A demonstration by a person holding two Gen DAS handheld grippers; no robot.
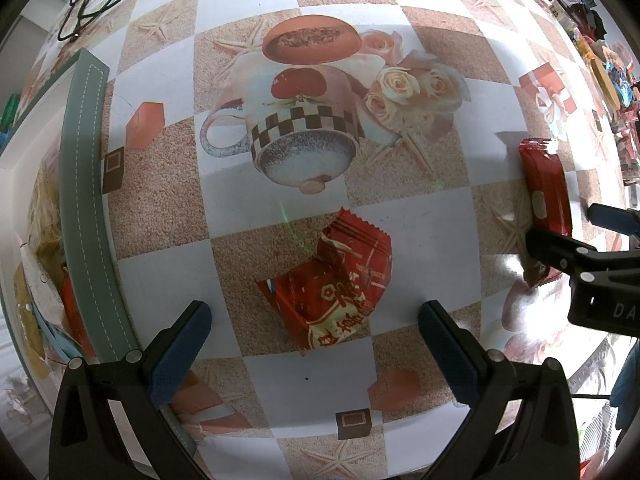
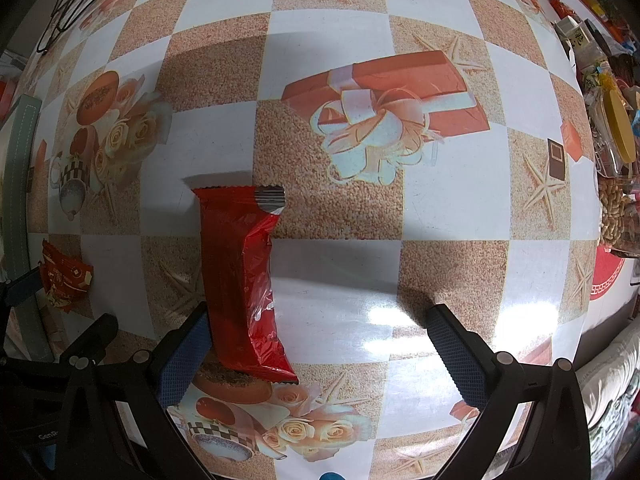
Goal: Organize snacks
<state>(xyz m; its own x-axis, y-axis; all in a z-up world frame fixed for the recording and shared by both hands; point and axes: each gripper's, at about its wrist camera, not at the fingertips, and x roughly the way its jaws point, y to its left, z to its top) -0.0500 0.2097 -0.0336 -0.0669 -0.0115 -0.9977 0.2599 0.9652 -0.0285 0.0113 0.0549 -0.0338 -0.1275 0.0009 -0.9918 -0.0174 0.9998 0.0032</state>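
A checkered tablecloth (image 2: 440, 160) printed with cups, roses and gift boxes covers the whole table, and a grey-green bin (image 1: 86, 208) with stitched edging sits at its left side, a few wrappers inside too cropped to identify. The long red snack bar (image 2: 240, 272) lies lengthwise, pointing away from the right gripper (image 2: 316, 344), whose jaws gape wide; the bar hugs the inner pad of its left finger, off-centre in the gap. The crumpled red packet (image 1: 332, 280) lies just ahead of the left gripper (image 1: 316, 344), also spread wide, roughly centred between the jaws. Whether either finger touches the table is hard to judge.
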